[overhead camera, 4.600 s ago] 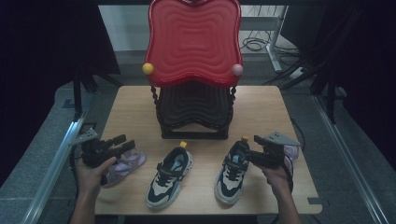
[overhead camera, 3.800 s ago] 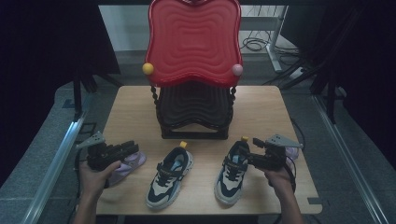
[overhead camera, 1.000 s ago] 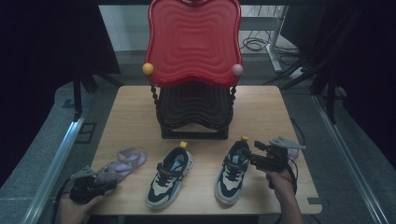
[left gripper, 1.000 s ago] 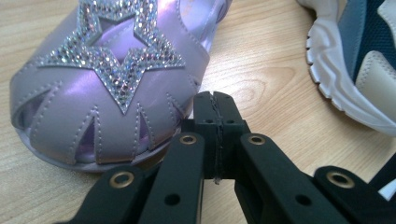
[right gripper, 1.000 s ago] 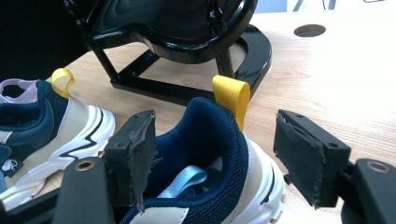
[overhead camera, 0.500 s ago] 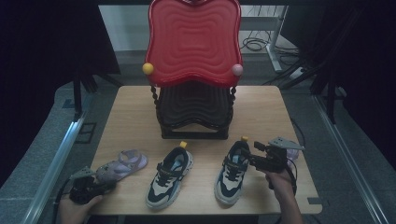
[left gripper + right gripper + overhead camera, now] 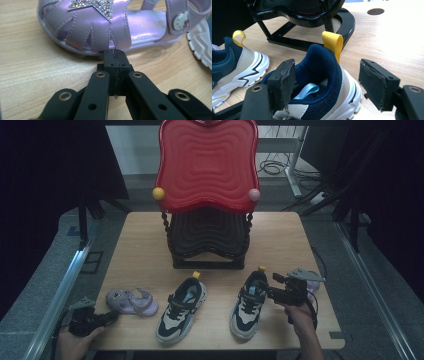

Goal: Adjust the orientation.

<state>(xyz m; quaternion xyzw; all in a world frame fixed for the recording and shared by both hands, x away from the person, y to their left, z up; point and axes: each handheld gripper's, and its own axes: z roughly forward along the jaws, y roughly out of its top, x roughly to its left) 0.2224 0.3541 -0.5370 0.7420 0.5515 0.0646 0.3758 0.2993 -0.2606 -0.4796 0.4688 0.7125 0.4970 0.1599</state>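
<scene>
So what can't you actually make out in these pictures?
- High view: the rack's lower tiers, hidden under the red tray.
- Left gripper view: the sandal's top, cut off by the edge.
- Right gripper view: the sneaker's toe, cut off below.

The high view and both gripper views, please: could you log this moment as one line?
left gripper: shut, beside purple sandal | right gripper: open, astride right sneaker heel | left sneaker: untouched

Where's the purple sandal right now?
In the high view the purple sandal lies near the table's front left corner, left of the two sneakers. The left gripper, jaws shut, sits just in front of it.
</scene>
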